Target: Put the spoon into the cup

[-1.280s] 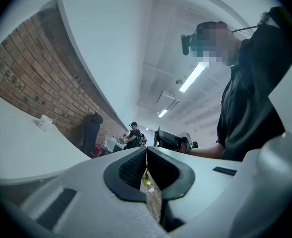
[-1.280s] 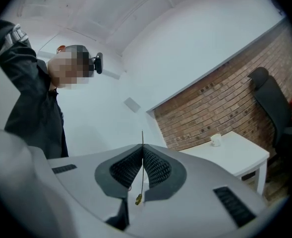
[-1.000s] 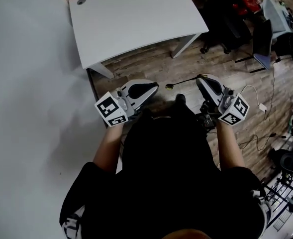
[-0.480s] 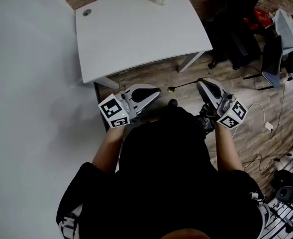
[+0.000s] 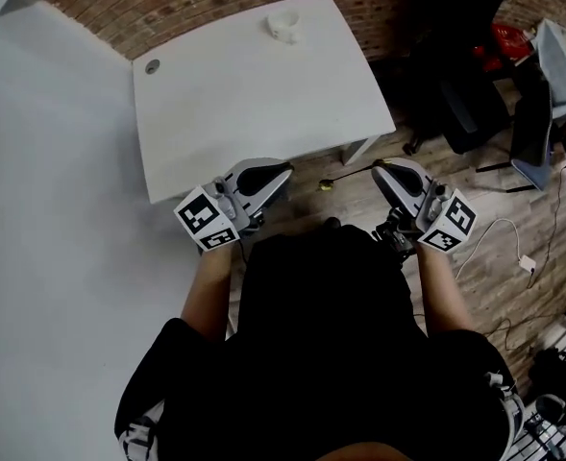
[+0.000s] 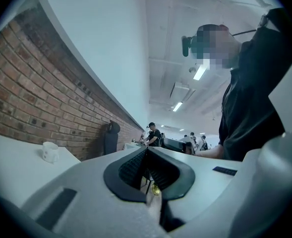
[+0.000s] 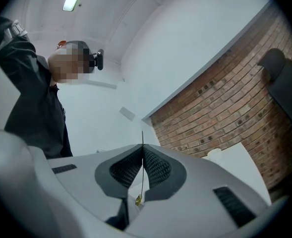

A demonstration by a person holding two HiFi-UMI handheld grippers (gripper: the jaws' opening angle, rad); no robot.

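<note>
The person's dark top is filling the lower half of the head view, hiding the body and much of both forearms. In that view the jaw tips of the left hand-held gripper [image 5: 283,170] and the right hand-held gripper [image 5: 380,166] are too small to read.

The right gripper view is showing what the head view cannot. The right hand-held gripper [image 7: 142,155] is clamping the thin handle of the spoon [image 7: 141,182], its jaws closed narrow on it. The handle is running straight along the line where the jaws meet, and a small golden end is showing low in the gap. Seen from above, the spoon [image 5: 350,173] is sticking out sideways from that gripper over the wooden floor [image 5: 475,181], just off the near edge of the table [image 5: 254,94].

In the left gripper view, the left hand-held gripper [image 6: 146,155] is pressing its jaws together with nothing between them. A small golden speck is showing through the gap below; what it is cannot be told there.

The cup [image 5: 283,27] is standing at the far edge of the table, near the brick wall [image 5: 167,3], well apart from the spoon. In the right gripper view the cup [image 7: 217,154] is partly cut off by the gripper's body. The left gripper view is showing the cup [image 6: 50,151] whole.
</note>
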